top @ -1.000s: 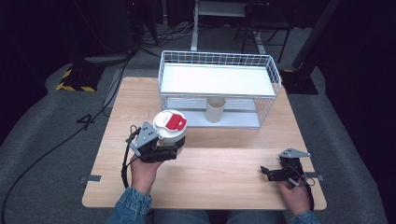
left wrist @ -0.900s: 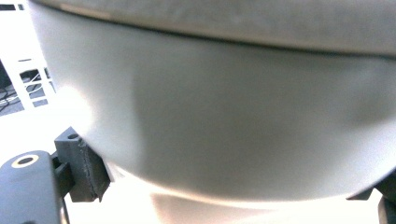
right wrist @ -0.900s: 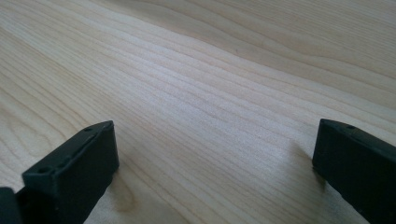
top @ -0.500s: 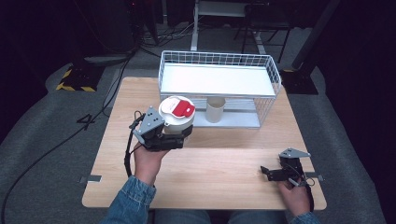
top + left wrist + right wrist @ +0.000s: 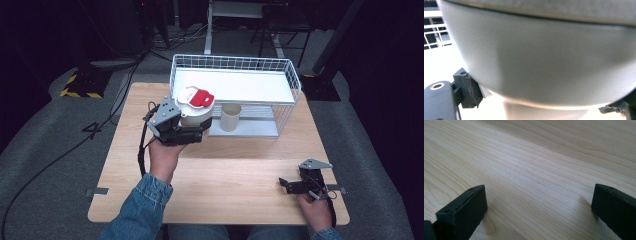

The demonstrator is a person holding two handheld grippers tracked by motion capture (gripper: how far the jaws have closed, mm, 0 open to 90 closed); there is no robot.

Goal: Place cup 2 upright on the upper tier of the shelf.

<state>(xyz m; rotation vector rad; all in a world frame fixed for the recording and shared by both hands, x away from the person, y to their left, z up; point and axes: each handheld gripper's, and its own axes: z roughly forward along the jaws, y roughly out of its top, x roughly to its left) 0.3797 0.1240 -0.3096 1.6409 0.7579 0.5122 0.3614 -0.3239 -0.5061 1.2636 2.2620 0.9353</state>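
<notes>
Since a second ago the left gripper [image 5: 192, 131] has carried the white tub with a red-and-white lid [image 5: 195, 106] forward across the wooden table [image 5: 240, 175], and it now hovers at the near-left corner of the white wire rack [image 5: 235, 90]. A small beige cup [image 5: 230, 117] stands on the rack's lower shelf, just right of the tub. The jaws clamp the tub's sides. In the left gripper view the tub's grey-white wall [image 5: 544, 57] bulges close to the lens, with rack wire at the upper left. Well to the right of the rack and nearer the person, the right gripper [image 5: 295, 184] rests on the table; its view shows both jaws spread wide over bare wood grain [image 5: 531, 170], holding nothing.
</notes>
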